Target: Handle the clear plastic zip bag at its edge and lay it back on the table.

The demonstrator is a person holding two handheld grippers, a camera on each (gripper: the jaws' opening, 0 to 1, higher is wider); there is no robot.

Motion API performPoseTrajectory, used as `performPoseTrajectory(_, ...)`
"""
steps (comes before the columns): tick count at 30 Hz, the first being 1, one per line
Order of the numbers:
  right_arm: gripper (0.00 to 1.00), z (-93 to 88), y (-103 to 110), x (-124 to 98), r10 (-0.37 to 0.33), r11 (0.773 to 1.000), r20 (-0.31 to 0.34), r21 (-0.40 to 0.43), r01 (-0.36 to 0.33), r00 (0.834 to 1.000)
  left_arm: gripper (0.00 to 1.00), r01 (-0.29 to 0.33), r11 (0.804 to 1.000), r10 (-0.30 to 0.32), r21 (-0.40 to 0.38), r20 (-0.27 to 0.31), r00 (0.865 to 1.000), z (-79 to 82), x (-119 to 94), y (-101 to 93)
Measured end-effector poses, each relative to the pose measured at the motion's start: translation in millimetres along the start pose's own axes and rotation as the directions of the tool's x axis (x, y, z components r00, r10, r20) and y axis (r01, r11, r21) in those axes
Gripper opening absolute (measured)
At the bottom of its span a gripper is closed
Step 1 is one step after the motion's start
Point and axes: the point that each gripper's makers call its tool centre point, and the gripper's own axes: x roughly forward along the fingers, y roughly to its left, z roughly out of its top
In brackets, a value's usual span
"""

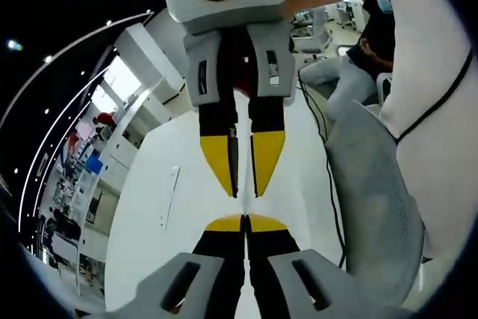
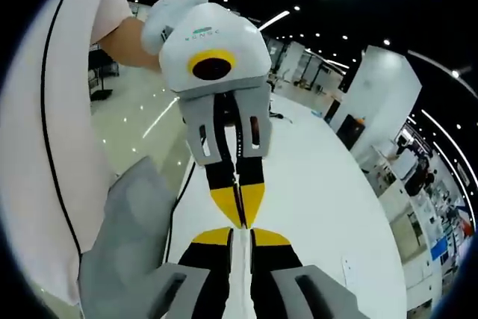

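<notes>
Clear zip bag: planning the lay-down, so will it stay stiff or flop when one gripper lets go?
Probably floppy: the bag looks like thin pale film in the right gripper. Likely light; smooth plastic may slip.

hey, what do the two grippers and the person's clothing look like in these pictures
Both grippers match: the left gripper and right gripper have grey bodies, black jaws and yellow tips. Seen from the other's view, each carries a rounded white housing with a yellow-ringed black circle; the one in the right gripper view bears small green lettering. The person wears a white garment with thin black piping and a white glove.
</notes>
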Motion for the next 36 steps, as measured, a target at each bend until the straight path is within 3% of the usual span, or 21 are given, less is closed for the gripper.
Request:
performPoseTrajectory(5, 0.00, 1.4, -0.9, 1.5, -0.005, 1.000, 0.004, -0.009, 0.005, 1.000, 0.00, 0.002, 1.000, -0.002, -0.001, 0.002, 1.000, 0.7, 0.8, -1.1)
performPoseTrajectory(36, 0.00, -7.0, -0.3, 9.3, -0.010, 0.999, -0.030, -0.045, 0.008, 1.000, 0.00, -0.001, 1.000, 0.001, -0.002, 0.025, 1.000, 5.5, -0.8, -1.4)
